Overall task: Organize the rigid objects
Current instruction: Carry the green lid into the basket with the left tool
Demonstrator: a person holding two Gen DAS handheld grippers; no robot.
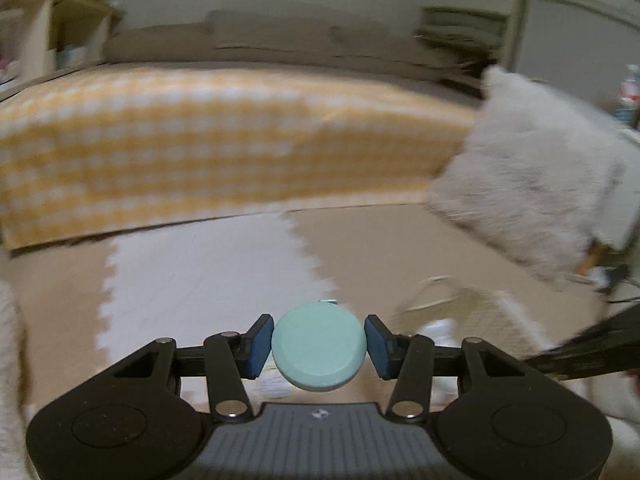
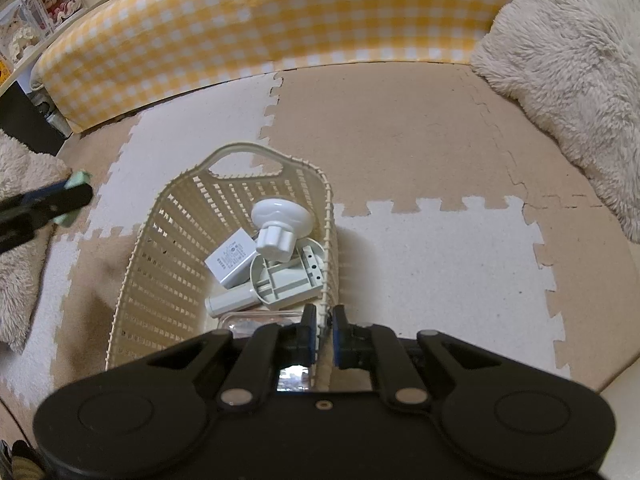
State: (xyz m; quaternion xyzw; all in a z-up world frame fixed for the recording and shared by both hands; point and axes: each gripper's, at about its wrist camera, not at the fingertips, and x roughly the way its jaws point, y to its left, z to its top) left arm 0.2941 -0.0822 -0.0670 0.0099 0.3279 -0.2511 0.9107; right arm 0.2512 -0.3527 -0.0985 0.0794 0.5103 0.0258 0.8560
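My left gripper point(image 1: 319, 343) is shut on a mint-green round disc point(image 1: 319, 347) and holds it above the floor mats. The same gripper and disc show at the left edge of the right wrist view point(image 2: 72, 196), left of the basket. My right gripper point(image 2: 324, 326) is shut on the right wall of a cream plastic basket point(image 2: 160, 248). In the basket lie a white round knob-shaped part point(image 2: 280, 220), a white power adapter point(image 2: 232, 260), a grey-green round base point(image 2: 288, 276) and a white tube point(image 2: 232, 302). The left wrist view is blurred.
A yellow checked cushion edge point(image 2: 260, 20) runs along the back. A fluffy cream blanket point(image 2: 568, 64) lies at right and another fluffy piece point(image 2: 20, 240) at left. Beige and white puzzle floor mats point(image 2: 420, 140) cover the floor. Shelves with dolls point(image 2: 36, 12) stand at far left.
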